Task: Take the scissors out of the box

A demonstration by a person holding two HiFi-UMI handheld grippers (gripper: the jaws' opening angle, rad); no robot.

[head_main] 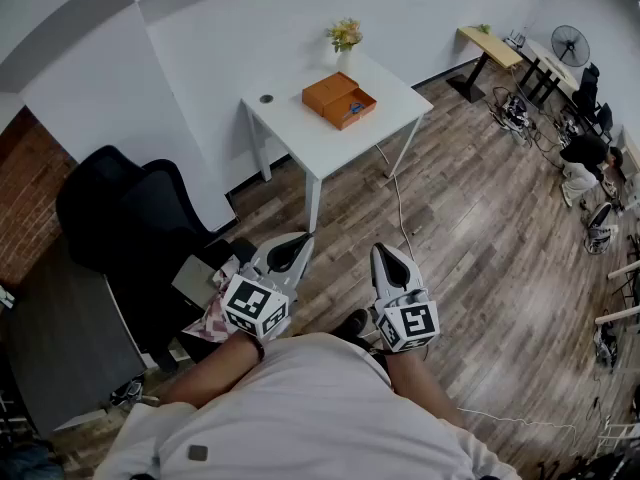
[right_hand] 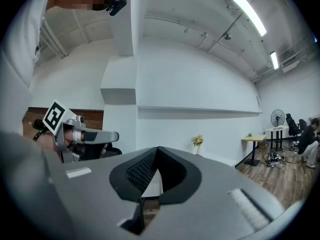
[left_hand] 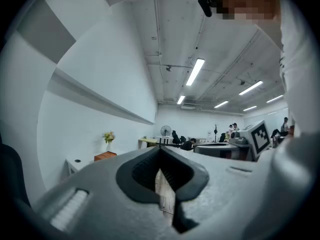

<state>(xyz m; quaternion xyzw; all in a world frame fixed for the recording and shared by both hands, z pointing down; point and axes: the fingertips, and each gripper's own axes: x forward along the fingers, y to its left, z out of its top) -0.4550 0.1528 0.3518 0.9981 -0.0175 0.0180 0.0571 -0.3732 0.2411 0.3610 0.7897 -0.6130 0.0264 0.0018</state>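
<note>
An orange box [head_main: 340, 100] lies open on a white table [head_main: 330, 143] across the room, and something small and blue shows in its right half. Scissors cannot be made out at this distance. My left gripper [head_main: 290, 251] and right gripper [head_main: 392, 264] are held level close to my body, side by side and far short of the table. Both are shut with nothing between the jaws. In the left gripper view the left gripper [left_hand: 160, 148] points towards the box [left_hand: 105, 156]. The right gripper [right_hand: 157, 148] faces the white wall.
A vase of yellow flowers [head_main: 345, 36] and a small dark disc [head_main: 266, 98] share the table. Black office chairs [head_main: 130, 218] stand at my left, with a pink cloth [head_main: 213, 315] by them. A cable [head_main: 400, 208] runs over the wood floor. Desks, a fan [head_main: 570, 44] and a person [head_main: 582, 160] are at far right.
</note>
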